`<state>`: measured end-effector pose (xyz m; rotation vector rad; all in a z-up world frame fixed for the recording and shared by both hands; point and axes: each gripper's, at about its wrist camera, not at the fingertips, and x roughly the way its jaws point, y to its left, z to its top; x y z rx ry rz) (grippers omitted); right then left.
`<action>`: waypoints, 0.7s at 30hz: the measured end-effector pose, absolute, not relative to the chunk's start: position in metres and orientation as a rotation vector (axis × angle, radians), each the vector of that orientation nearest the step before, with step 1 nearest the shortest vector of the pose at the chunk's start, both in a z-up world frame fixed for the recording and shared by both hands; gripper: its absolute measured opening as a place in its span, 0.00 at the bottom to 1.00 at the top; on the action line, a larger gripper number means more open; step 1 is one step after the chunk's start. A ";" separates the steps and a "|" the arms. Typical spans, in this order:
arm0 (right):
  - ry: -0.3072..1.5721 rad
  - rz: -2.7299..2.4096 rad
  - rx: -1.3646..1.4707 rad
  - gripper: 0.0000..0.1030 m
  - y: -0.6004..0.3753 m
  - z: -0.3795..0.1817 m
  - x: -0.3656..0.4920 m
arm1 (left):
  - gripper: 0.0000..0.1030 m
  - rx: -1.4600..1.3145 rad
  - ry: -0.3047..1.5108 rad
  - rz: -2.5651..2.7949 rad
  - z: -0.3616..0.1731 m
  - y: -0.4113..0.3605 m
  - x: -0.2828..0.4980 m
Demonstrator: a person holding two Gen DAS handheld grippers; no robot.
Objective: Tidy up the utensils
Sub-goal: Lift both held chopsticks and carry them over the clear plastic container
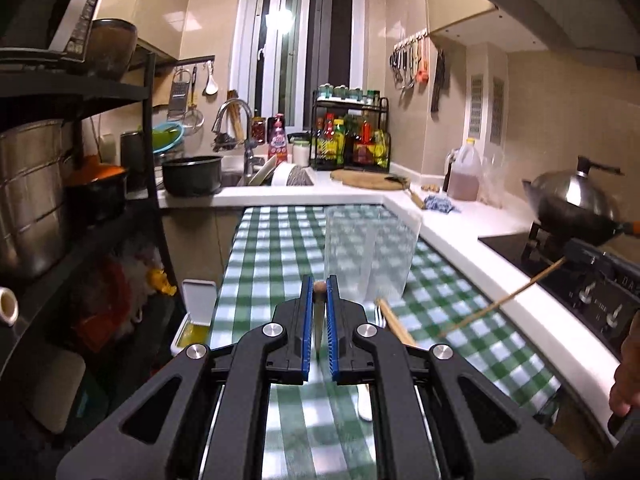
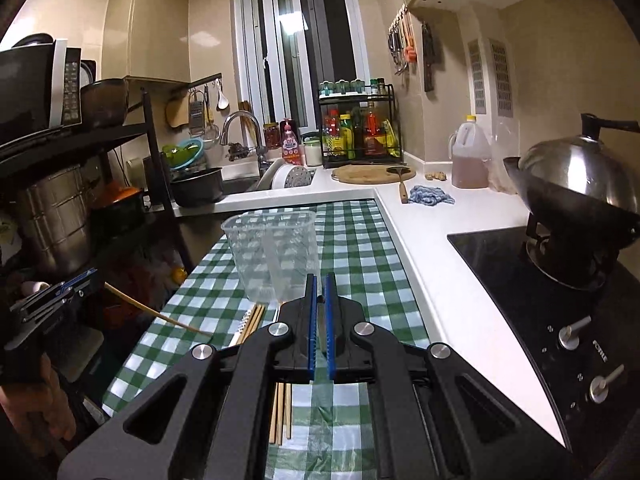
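**A:** Looking along the left gripper, what is in it?

**B:** The blue pads are clamped on one thin wooden chopstick, the left chopstick. Its round butt end shows between the fingertips. From the right wrist view its pale shaft slants down toward the checked cloth.

**A:** And the right gripper?

**B:** Its jaws are pressed together too. The left wrist view shows the right chopstick sticking out of it, long, slim and bamboo-coloured, slanting over the cloth's right side.

**A:** Where do the rest lie?

**B:** The loose chopsticks lie flat on the cloth just below the right gripper. A white spoon lies near them, partly hidden by the left gripper's arm. The clear holder stands upright on the cloth just beyond both grippers. It is see-through, and an inner wall splits it in two.

**A:** Anything in the way?

**B:** Nothing lies between the fingertips and the holder's rim. The two held sticks cross the space in front of it.

**A:** Edges?

**B:** The white counter borders the cloth on the right and at the far end. Further right a lidded wok sits on the stove. On the left the cloth ends beside a dark shelf rack crowded with pots. The cloth around the holder is bare.
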<state>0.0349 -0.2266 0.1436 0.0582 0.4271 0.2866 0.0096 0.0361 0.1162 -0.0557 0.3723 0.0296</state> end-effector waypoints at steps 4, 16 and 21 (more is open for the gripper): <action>0.457 0.304 0.071 0.04 -0.222 0.157 0.057 | 0.06 -0.078 0.380 0.007 0.137 0.045 0.033; 0.569 0.344 0.105 0.04 -0.209 0.212 0.115 | 0.06 -0.189 0.482 -0.038 0.179 0.080 0.098; 0.473 0.380 0.117 0.04 -0.203 0.276 0.132 | 0.06 -0.185 0.378 -0.063 0.240 0.087 0.118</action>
